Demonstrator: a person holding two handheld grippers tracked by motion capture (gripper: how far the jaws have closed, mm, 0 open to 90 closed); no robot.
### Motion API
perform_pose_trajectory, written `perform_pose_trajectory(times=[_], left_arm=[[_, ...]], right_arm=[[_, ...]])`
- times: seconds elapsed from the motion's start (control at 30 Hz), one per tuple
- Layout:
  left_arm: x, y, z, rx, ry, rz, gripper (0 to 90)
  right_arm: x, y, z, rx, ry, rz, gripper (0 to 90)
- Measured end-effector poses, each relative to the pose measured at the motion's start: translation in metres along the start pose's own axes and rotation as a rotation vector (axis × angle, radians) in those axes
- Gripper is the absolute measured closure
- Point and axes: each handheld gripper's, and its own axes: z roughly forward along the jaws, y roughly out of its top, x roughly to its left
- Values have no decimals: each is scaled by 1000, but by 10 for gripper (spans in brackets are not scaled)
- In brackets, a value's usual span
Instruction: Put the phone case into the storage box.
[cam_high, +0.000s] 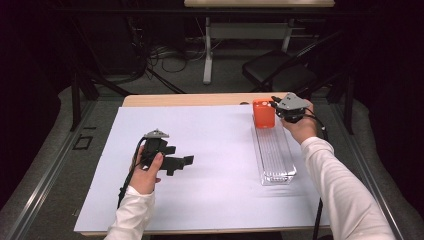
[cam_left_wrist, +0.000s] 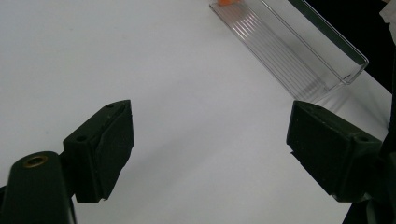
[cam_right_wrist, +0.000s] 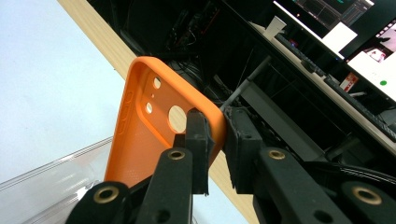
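orange phone case pinched at the far end of a clear tray

a person sits at a table covered with a white sheet (cam_high: 215, 165), a two-jaw gripper in each hand. the right gripper (cam_right_wrist: 217, 140) is clenched on the upper edge of an orange phone case (cam_right_wrist: 144, 135) — one pad presses the inside face beside the round camera hole, the other the back. in the high view the case (cam_high: 263, 113) stands upright at the far end of a long clear plastic tray (cam_high: 274, 155), which lies on the right side of the sheet, its length running away from the person. the right gripper (cam_high: 276, 106) is just beside the case, at its top right corner.

the left gripper (cam_high: 185, 161) rests low over the left middle of the sheet, well apart from the tray. its jaws stand wide and released — bare white sheet lies between the pads (cam_left_wrist: 114, 144).
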Motion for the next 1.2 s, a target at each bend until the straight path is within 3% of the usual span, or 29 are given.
perform_pose_trajectory(times=[0.4, 0.9, 1.2], left_arm=[[-2, -1, 3, 4, -1, 4, 154], [-2, -1, 4, 12, -6, 3, 154], [-1, -1, 5, 12, -6, -3, 154]], right_arm=[[-3, -1, 0, 28, -6, -63, 803], [-14, -15, 2, 77, -47, -33, 780], [-14, -16, 4, 73, -49, -1, 756]])
